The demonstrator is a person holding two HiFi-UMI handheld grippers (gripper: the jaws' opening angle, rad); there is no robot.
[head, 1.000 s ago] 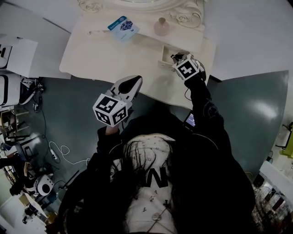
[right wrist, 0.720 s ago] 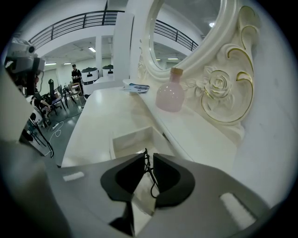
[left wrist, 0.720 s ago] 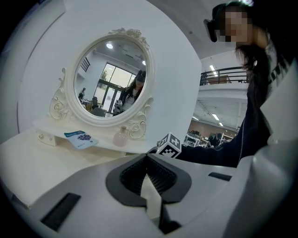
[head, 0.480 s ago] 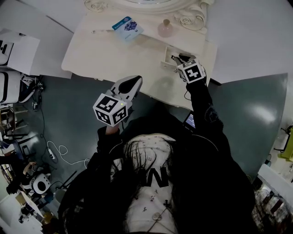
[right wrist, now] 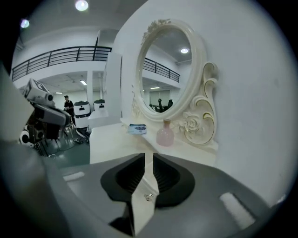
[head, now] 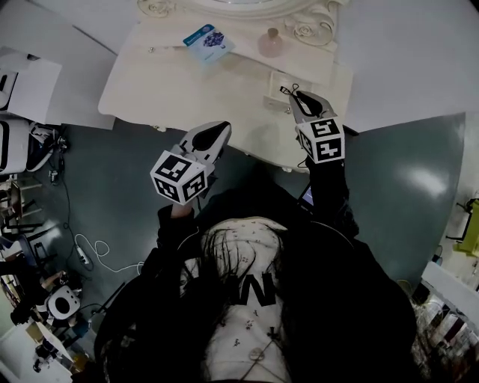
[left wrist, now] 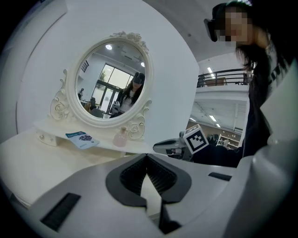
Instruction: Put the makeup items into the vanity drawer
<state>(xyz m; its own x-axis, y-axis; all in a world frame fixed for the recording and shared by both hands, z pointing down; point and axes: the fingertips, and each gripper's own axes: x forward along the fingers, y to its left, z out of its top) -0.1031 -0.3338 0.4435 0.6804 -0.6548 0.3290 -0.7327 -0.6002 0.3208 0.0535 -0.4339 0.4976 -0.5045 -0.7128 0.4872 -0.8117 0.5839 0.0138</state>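
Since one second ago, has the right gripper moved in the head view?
Yes. The right gripper has drawn back toward the person: before, it covered the drawer; now only its tips reach the drawer.

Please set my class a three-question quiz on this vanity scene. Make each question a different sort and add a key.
1. True or false: the pink bottle lies inside the open drawer.
2. Multiple choice: in the head view, what lies on the shelf to the left of the pink bottle? A) a blue packet B) a hairbrush C) a red lipstick
3. Fill in: the jaws of the left gripper are ___ at their tips, with nothing held.

Key: 1 false, because it stands on the shelf by the mirror. 2 A. 3 together.
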